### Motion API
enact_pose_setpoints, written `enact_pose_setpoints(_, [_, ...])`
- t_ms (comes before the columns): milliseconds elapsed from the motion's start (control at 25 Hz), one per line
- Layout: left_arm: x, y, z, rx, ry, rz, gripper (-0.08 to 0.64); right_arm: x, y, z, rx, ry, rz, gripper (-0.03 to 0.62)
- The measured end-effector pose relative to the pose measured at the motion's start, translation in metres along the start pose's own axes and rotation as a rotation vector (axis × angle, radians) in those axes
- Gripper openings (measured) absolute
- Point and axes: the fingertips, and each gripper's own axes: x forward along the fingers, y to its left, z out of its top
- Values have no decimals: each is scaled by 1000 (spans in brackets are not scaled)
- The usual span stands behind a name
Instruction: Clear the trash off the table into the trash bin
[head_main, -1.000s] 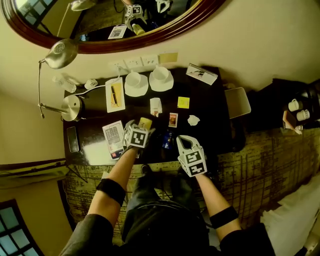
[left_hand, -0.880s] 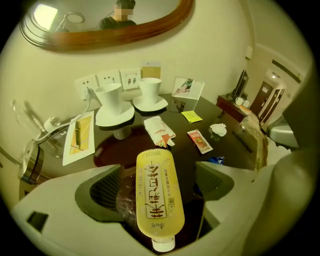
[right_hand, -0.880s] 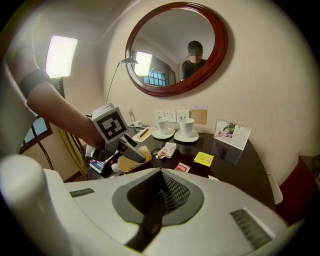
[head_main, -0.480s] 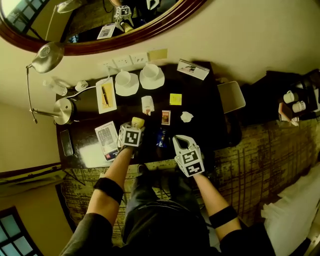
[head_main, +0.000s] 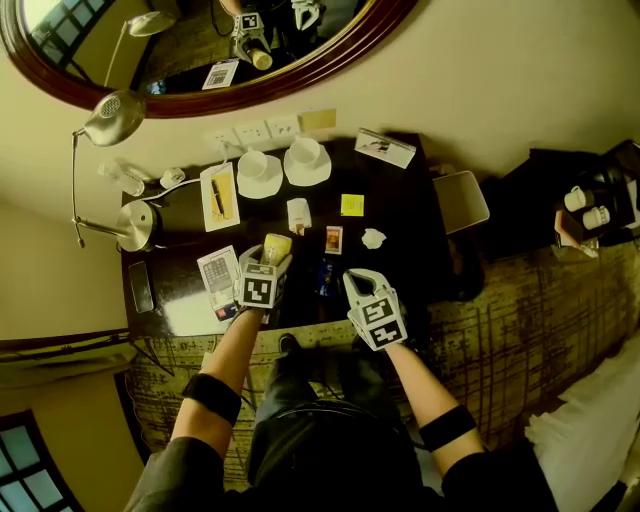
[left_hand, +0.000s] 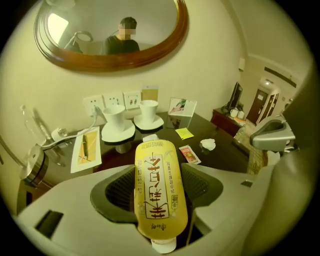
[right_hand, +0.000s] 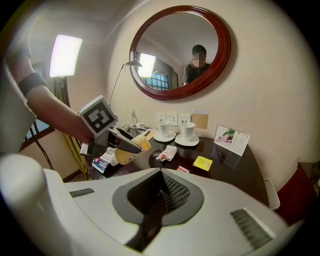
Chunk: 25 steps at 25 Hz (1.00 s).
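My left gripper (left_hand: 157, 181) is shut on a yellow drink bottle (left_hand: 156, 192), cap toward me, held above the dark table (head_main: 400, 260). Its jaws have just been closing with the bottle between them. The head view shows this bottle (head_main: 276, 247) sticking out past the left gripper (head_main: 266, 268). My right gripper (head_main: 357, 284) hovers at the table's near edge, shut and empty (right_hand: 160, 192). Loose on the table lie a white sachet (head_main: 298, 214), a yellow note (head_main: 352, 205), a red packet (head_main: 333, 239), crumpled white paper (head_main: 373, 238) and a blue wrapper (head_main: 325, 275). A pale bin (head_main: 460, 201) stands off the table's right end.
Two white cups on saucers (head_main: 260, 172) (head_main: 307, 160) stand at the back by the wall sockets. A desk lamp (head_main: 140, 220), a notepad with pen (head_main: 219, 196), a leaflet (head_main: 217, 270) and a phone (head_main: 141, 288) fill the left side. A card stand (head_main: 384, 147) sits back right.
The left gripper has closed on the yellow bottle and lifted it off the table. The right gripper has stayed put.
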Motion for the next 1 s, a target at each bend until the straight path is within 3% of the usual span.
enact_pose_setpoints(200, [-54, -14, 38, 19, -197, -12, 281, -3, 7, 29, -22, -53, 26, 5])
enact_pose_setpoints(520, [-149, -27, 65, 48, -471, 35, 281, -18, 18, 69, -30, -149, 48, 5])
enact_pose_setpoints(760, [-162, -42, 64, 97, -492, 21, 281, -26, 20, 67, -31, -150, 38, 6])
enact_pose_setpoints(1000, [-139, -106, 84, 223, -486, -127, 281, -63, -23, 44, 43, -156, -94, 5])
